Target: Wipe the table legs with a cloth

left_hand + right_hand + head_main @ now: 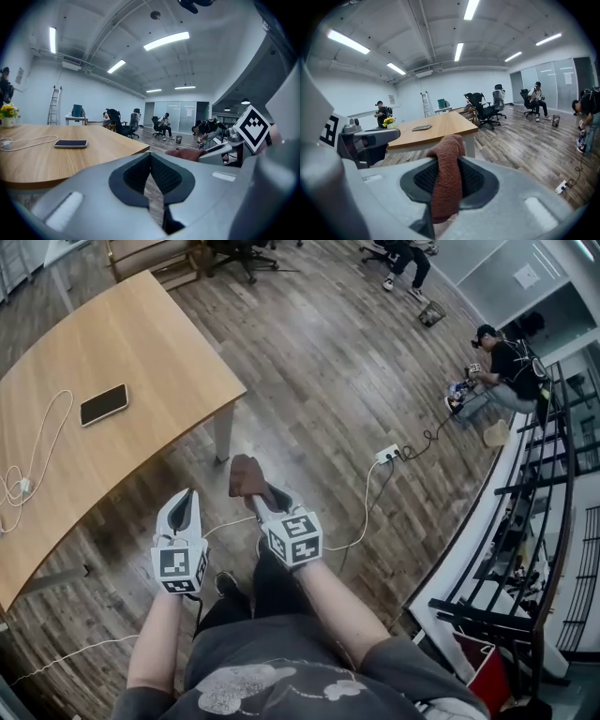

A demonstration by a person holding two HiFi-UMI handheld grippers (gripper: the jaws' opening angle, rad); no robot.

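Wood-plank flooring runs under the table; its leg stands just beyond the cloth. The right gripper pinches the cloth, and the left gripper is pressed together, empty. The cloth's free fold should probably meet the leg flat, then stroke along it.

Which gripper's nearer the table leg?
Right. The right gripper, clamping the cloth, sits just short of the table leg; the left gripper is farther back, to its left.
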